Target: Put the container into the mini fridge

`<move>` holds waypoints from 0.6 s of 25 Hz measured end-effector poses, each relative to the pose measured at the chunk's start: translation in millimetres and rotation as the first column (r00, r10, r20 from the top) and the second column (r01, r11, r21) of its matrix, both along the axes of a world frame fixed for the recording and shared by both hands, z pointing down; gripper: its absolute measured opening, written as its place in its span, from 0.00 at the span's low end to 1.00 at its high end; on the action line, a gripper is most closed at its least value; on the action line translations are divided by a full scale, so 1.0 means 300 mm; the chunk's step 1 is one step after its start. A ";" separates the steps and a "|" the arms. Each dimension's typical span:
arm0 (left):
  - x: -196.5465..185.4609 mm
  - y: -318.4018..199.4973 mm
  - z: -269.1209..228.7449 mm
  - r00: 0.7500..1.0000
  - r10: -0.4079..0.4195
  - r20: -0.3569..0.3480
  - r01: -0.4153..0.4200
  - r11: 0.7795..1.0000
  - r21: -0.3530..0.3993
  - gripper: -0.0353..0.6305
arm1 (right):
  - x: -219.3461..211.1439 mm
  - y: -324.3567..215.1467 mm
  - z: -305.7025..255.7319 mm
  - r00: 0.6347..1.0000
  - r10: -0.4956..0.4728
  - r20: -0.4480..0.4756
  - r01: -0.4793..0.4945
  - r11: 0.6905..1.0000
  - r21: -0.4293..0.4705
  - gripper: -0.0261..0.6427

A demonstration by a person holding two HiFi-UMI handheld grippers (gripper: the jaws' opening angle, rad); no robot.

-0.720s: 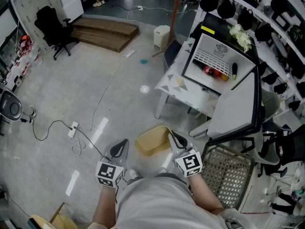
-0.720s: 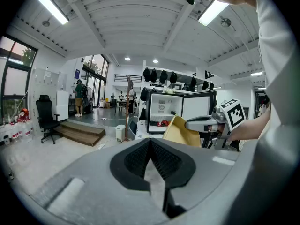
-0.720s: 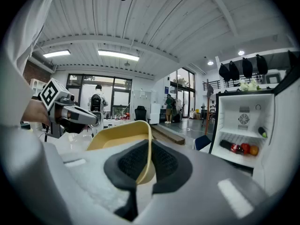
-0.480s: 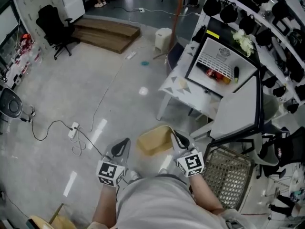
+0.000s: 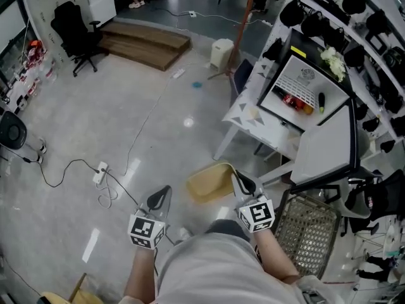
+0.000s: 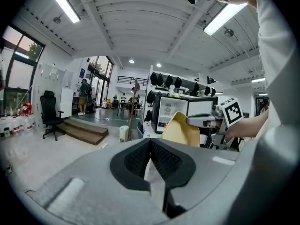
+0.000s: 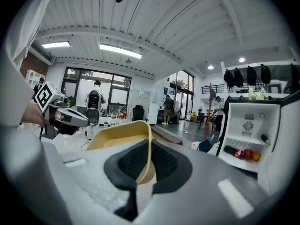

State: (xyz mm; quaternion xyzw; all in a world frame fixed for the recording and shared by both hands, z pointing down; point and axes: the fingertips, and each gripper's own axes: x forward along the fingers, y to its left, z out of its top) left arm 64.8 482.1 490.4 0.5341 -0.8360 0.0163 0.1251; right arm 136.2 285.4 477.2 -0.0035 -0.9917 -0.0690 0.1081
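Head view: the right gripper (image 5: pixel 240 183) holds the tan container (image 5: pixel 207 183), with the open mini fridge (image 5: pixel 304 94) ahead to its right. Left gripper view: the left gripper (image 6: pixel 151 149) is pinched together, empty. Right gripper view: the jaws clamp the container's rim.

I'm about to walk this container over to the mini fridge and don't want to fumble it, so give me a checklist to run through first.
1. Right gripper shut on the container rim: ok.
2. Left gripper shut, holding nothing, free to assist: ok.
3. Mini fridge door swung open: ok.
4. Shelf room beside the bottle and red items: cannot tell.
5. Floor power strip lies off to the left, away from the fridge: ok.
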 end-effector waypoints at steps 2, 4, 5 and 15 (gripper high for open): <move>-0.026 0.032 0.015 1.000 -0.004 -0.009 0.004 1.000 0.002 0.07 | -0.013 0.016 0.008 1.000 0.010 -0.012 -0.010 1.000 0.000 0.07; -0.053 0.042 0.019 1.000 -0.003 -0.011 0.003 1.000 0.007 0.07 | -0.024 0.017 0.021 0.999 0.020 -0.026 -0.020 1.000 0.000 0.07; -0.066 0.041 0.021 1.000 0.000 -0.012 0.001 1.000 0.010 0.07 | -0.030 0.012 0.028 0.999 0.026 -0.033 -0.026 1.000 0.001 0.07; -0.236 -0.090 0.060 1.000 0.011 -0.025 -0.011 1.000 -0.027 0.07 | -0.207 -0.137 0.072 0.998 0.045 -0.034 -0.045 0.999 -0.018 0.07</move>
